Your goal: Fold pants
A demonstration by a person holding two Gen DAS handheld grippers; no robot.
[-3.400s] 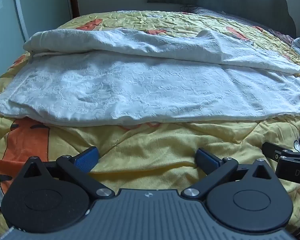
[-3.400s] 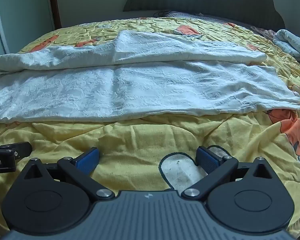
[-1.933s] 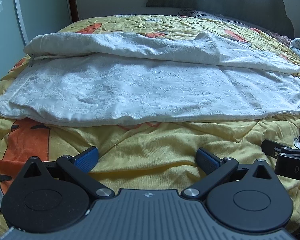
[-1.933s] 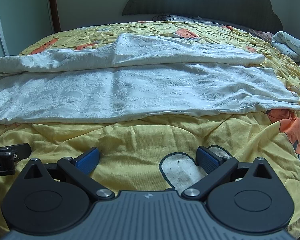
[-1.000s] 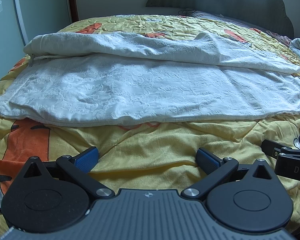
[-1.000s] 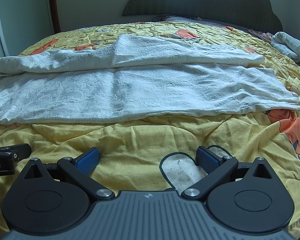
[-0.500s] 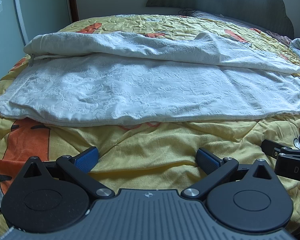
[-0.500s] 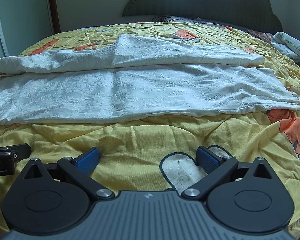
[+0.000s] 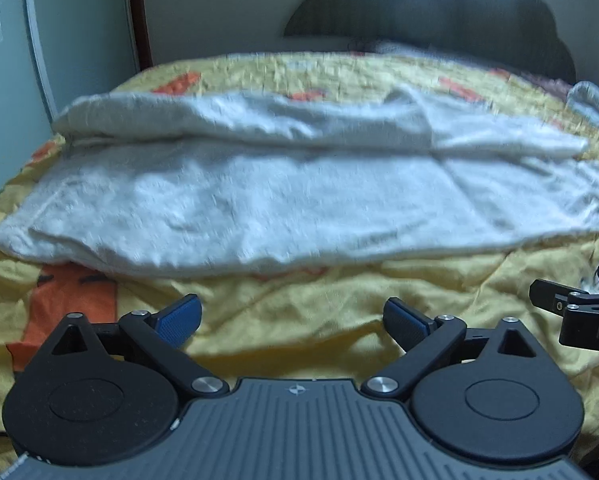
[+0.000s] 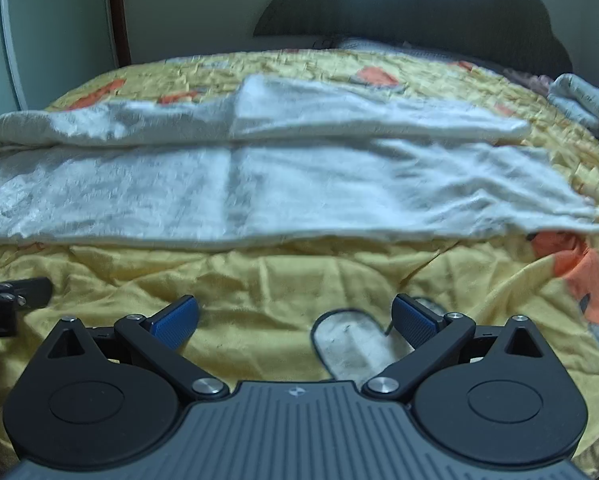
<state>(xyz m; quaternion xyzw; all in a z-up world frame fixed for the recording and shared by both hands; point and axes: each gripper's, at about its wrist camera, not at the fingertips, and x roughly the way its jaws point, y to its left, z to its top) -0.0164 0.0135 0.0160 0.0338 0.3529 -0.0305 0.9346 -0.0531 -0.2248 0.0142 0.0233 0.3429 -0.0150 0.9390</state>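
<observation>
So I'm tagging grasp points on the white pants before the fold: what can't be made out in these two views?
- Pants weave and seams: motion blur, both views.
- Right leg ends: cut by the frame edge, left wrist view.
- Waist end: cut by the left edge, right wrist view.
- Right gripper: mostly off-frame, left wrist view.

Left wrist view: low over the near edge of the bed, just above the yellow bedspread (image 9: 299,312), facing across it toward the dark headboard (image 9: 419,12). The left gripper (image 9: 291,318) fills the bottom of frame; part of the right gripper (image 9: 571,308) shows at the right edge.

Right wrist view: same low height and heading, set just beside the left one. The right gripper (image 10: 295,320) fills the bottom; the left gripper (image 10: 15,292) shows at the left edge.

Both share the white pants (image 10: 259,184) lying crosswise, near ahead, plus bedspread and headboard. Both frames are motion-blurred, so exact tilt is uncertain.
</observation>
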